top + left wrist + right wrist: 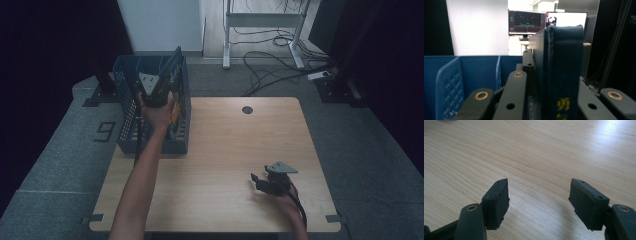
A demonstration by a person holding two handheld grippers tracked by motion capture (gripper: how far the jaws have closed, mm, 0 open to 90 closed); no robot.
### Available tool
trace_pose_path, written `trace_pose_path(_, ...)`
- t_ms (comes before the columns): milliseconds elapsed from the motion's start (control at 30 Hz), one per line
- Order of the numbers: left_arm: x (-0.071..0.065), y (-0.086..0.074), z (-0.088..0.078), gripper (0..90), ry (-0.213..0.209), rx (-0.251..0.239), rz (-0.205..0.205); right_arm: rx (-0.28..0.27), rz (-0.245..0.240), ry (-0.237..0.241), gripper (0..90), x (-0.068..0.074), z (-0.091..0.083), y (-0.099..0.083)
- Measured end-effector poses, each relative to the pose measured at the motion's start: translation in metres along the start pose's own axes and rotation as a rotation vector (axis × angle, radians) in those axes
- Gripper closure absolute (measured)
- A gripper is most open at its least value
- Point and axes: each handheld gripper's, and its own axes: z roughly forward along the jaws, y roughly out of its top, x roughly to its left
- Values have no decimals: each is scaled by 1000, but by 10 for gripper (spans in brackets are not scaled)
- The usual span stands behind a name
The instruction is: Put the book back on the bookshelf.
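Left gripper point(159, 89) clamps book point(560, 72) (upright) over basket point(125, 120).

A light wooden table point(225, 165) stands on grey carpet point(370, 165). Behind it, a white wall point(160, 22), a white desk frame point(262, 20) and loose black cables point(272, 62); dark curtains flank both sides.

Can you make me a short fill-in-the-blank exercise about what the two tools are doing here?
1. The left tool grips a dark blue ____ standing on edge.
2. That book sits over the blue ____ at the table's left corner.
3. The right tool has its jaws ____, with nothing between them.
4. Under the right tool lies the bare wooden ____.

Missing words: book; basket; open; table
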Motion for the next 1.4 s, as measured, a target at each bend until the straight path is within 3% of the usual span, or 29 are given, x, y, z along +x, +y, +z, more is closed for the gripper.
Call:
trace_pose_path(133, -4, -15, -1, 818, -7, 14, 4, -1, 5, 6, 312, 0, 0, 0)
trace_pose_path(300, -8, -21, -11, 800, -27, 20, 25, 3, -4, 5, 313, 1, 0, 0)
trace_pose_path(533, -13, -26, -24, 673, -75, 45, 55, 10, -14, 5, 312, 4, 0, 0)
trace_pose_path(1000, -4, -35, -28, 431, -138, 157, -25, 10, -2, 12, 310, 3, 0, 0)
trace_pose_path(1400, -1, -37, -38, 350, -176, 193, -22, 14, 2, 14, 307, 3, -1, -1)
